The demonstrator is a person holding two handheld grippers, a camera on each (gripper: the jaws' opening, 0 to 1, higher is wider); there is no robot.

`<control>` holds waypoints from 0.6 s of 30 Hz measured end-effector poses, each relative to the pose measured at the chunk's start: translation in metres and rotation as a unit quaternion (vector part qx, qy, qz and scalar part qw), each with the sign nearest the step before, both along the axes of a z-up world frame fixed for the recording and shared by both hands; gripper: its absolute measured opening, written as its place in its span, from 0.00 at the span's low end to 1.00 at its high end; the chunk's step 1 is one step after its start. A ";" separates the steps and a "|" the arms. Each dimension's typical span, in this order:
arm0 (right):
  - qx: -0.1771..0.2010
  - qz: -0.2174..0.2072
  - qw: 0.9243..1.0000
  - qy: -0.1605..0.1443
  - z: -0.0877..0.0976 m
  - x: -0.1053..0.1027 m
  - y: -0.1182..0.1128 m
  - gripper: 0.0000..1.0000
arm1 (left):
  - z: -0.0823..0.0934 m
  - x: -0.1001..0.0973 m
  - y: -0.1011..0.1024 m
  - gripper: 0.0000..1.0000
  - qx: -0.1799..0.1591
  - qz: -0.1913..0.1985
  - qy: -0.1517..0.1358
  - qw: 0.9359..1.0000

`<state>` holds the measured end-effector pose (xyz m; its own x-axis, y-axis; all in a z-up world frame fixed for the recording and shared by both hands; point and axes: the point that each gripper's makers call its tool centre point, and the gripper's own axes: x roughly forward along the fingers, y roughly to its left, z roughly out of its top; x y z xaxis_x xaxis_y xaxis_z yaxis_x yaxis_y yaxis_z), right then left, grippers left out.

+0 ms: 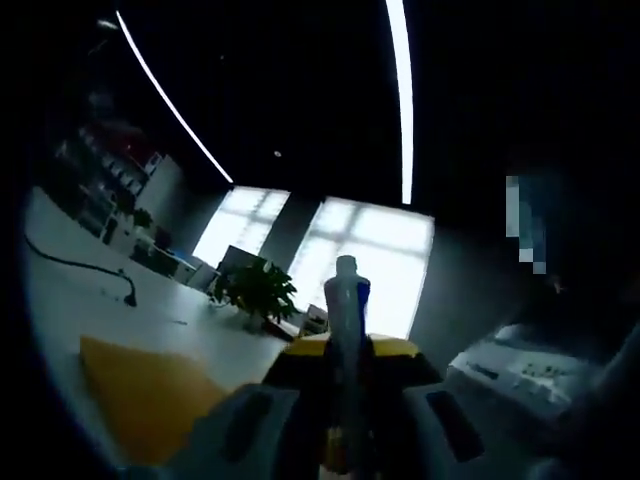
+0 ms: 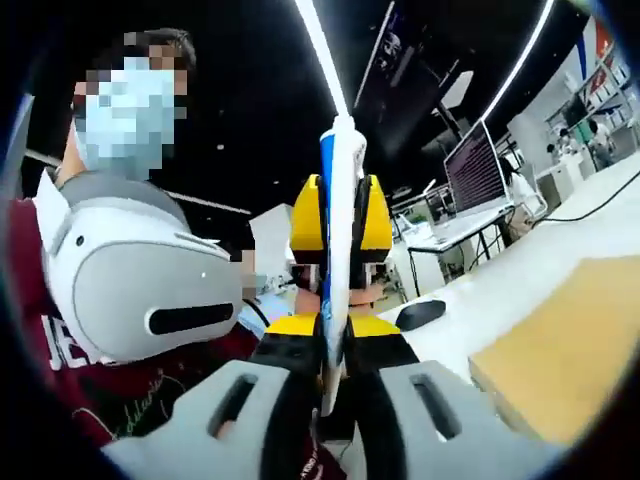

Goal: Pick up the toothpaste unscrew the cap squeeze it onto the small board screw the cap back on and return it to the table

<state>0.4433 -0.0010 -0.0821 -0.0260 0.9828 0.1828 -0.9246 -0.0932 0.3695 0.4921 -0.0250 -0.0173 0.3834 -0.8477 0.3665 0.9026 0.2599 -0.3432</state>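
The toothpaste tube (image 2: 338, 180), white with blue print, stands edge-on between both grippers. My right gripper (image 2: 330, 345) is shut on its lower part, yellow-and-black tips pressed to each side. Facing it, my left gripper (image 2: 340, 215) clamps the tube higher up with its yellow fingers (image 2: 307, 215). In the left gripper view the tube (image 1: 346, 300) rises dark against bright windows from my left gripper (image 1: 345, 375), with a narrow rounded end at the top. The tan small board (image 2: 560, 340) lies on the white table (image 2: 520, 270); in the left gripper view the board (image 1: 140, 395) sits low left.
A person in a dark red shirt (image 2: 60, 340) with a white headset (image 2: 140, 270) is close on the left. A black mouse (image 2: 420, 313) lies past the board, monitors (image 2: 475, 165) behind it. A black cable (image 1: 90, 268) and a potted plant (image 1: 258, 290) are on the table (image 1: 180, 325).
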 end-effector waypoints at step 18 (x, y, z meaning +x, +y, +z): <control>0.110 0.095 0.954 0.260 0.012 0.015 -0.018 0.09 | -0.011 0.024 0.035 0.47 0.343 0.290 -0.462 0.765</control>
<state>0.4579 -0.0193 -0.0704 -0.0500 0.9056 0.4212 -0.5793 -0.3698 0.7264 0.5159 0.0098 -0.0278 0.6135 -0.7480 0.2532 0.3429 0.5411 0.7678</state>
